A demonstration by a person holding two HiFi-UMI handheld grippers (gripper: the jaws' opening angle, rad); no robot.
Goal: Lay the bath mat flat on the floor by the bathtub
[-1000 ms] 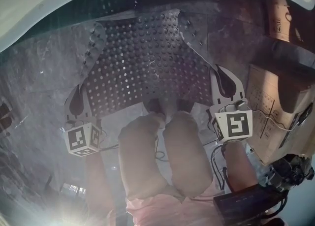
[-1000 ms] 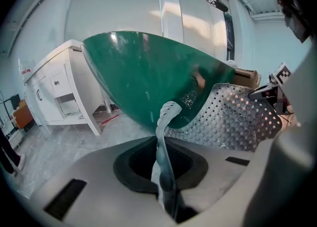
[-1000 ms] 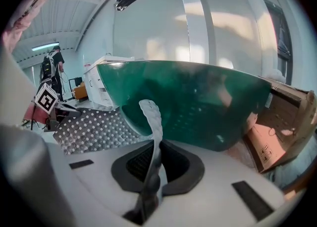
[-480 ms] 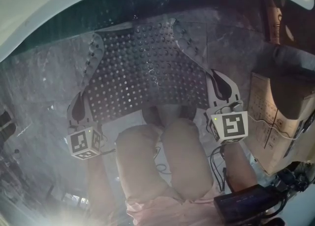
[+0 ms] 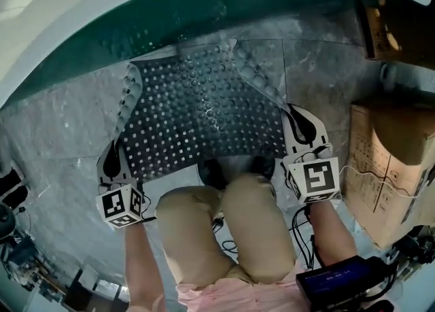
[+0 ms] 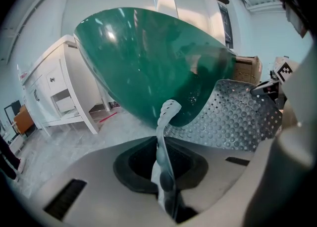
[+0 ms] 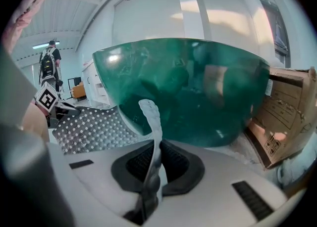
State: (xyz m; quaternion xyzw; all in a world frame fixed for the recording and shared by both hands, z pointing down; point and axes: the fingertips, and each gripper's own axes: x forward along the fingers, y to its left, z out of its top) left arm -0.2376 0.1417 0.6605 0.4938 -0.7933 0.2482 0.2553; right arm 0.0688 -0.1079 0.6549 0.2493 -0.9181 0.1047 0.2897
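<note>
The left gripper (image 5: 111, 161) and the right gripper (image 5: 304, 127) are each clenching a near corner of the bath mat (image 5: 204, 113), with its translucent edge standing pinched edge-on between each pair of jaws. The mat is stretching out ahead of the jaws over the floor (image 5: 61, 141) toward the green bathtub (image 5: 170, 18), whose curved wall is rising just beyond the far edge. The middle appears to be lying down, but both side edges, running forward from each pair of jaws, are curling upward. To do this step well, I judge that both grippers should be drawing slightly apart and lowering together, so tension is flattening the raised sides, with the corners touching the floor at release. An uneven pull would probably be skewing the mat against the tub. The person's knees (image 5: 224, 215), close behind the near edge between the grippers, may be crowding the move.
</note>
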